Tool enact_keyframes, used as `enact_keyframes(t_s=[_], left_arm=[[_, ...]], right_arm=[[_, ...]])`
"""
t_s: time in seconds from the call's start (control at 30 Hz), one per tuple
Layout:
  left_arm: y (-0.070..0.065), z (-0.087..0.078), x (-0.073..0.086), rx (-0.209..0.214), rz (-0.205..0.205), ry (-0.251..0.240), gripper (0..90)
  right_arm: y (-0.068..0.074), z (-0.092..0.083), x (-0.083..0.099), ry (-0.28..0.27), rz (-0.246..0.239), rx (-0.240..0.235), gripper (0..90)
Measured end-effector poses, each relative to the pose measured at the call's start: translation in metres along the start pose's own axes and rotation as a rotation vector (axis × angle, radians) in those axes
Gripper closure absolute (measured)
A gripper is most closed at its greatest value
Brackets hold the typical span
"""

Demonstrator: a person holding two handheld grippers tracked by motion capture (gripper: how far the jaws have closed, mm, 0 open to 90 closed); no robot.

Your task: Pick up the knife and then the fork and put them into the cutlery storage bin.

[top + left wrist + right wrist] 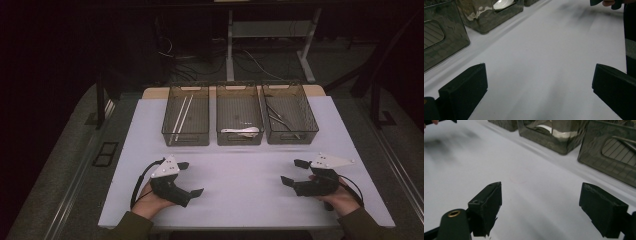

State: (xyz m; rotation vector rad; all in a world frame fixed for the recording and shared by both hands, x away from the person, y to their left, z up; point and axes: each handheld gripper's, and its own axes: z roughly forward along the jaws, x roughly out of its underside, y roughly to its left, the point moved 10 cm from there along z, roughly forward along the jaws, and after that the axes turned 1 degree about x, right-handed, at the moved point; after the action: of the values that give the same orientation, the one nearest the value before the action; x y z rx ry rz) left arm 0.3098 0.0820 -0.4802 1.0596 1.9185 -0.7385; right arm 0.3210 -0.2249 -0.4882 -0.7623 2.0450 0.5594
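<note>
Tools: left tool (191, 178) and right tool (295, 171) released, tips facing inward, lower frame.
Bins (239, 134): sticks (181, 118), spoon (241, 131), metal utensils (280, 119).

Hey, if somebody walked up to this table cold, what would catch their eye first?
Probably the three smoky bins lined along the far side of the white table, the middle bin holding a white spoon. Next, the left gripper and right gripper, both open, facing each other near the front edge.

I'm working in what looks like a lab: a white-topped table (240, 200) stands in a dark room, three smoky plastic bins (239, 120) lined up at its far side, loose cables (250, 60) and desk legs (230, 45) beyond.
</note>
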Motion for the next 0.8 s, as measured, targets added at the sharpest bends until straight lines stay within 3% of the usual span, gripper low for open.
enact_keyframes(t_s=[0.4, 0.8], left_arm=[[-0.002, -0.001, 0.000, 0.003, 0.004, 0.003, 0.0], [-0.002, 0.000, 0.000, 0.001, 0.001, 0.000, 0.0]], right_arm=[[0.002, -0.004, 0.014, 0.041, -0.035, 0.006, 16.5], [-0.005, -0.013, 0.014, 0.012, -0.015, 0.021, 16.4]])
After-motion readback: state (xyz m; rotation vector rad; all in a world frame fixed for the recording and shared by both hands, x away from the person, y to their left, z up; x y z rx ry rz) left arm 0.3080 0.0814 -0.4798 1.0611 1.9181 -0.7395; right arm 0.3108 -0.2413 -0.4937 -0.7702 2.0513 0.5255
